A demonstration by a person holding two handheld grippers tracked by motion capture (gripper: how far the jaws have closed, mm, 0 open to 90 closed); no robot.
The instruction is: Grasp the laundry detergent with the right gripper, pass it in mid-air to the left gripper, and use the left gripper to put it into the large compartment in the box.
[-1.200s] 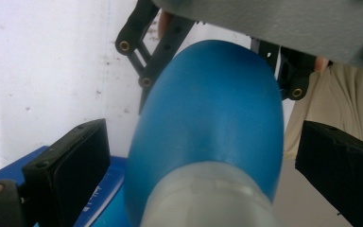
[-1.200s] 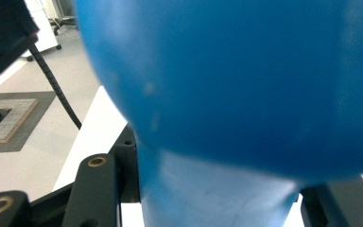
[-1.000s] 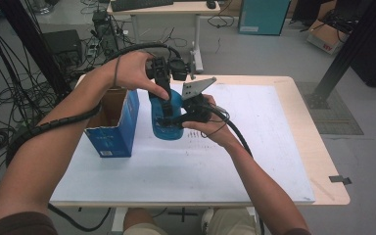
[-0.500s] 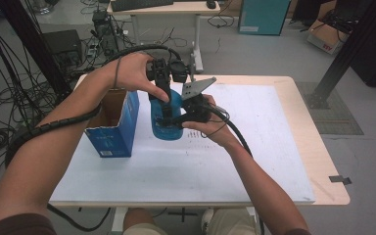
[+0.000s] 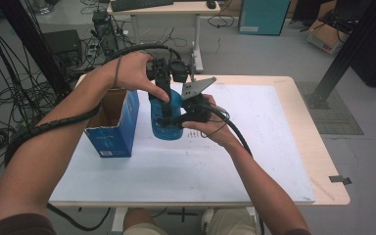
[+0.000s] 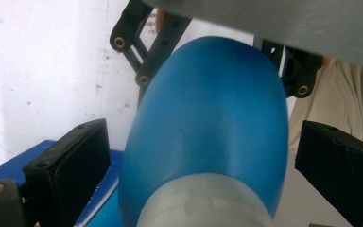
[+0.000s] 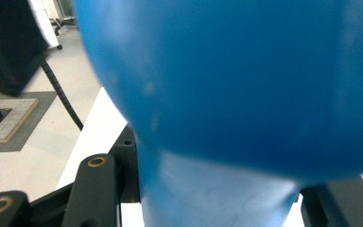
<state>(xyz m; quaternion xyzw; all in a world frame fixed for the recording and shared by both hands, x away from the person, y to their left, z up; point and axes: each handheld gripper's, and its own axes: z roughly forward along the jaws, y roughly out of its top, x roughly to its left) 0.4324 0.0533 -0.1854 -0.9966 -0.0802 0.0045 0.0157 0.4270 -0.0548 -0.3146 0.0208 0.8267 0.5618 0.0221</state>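
Note:
A blue bottle [image 5: 175,102] with a rounded body and a paler neck is held above the white table sheet [image 5: 254,127], just right of an open blue carton [image 5: 115,128]. My right gripper [image 5: 170,120] comes in from the right and is shut on the blue bottle [image 7: 246,80], its narrow part passing down between the jaws [image 7: 217,198]. My left gripper [image 5: 164,96] reaches down from above; in the left gripper view its two pads [image 6: 82,158] stand either side of the bottle's body [image 6: 208,123] with thin gaps, so it is open.
The carton [image 6: 9,168] stands upright at the table's left, close to the left forearm. Cables trail from both grippers. The wooden table edge [image 5: 318,147] runs along the right. A desk, boxes and cable bundles stand on the floor behind.

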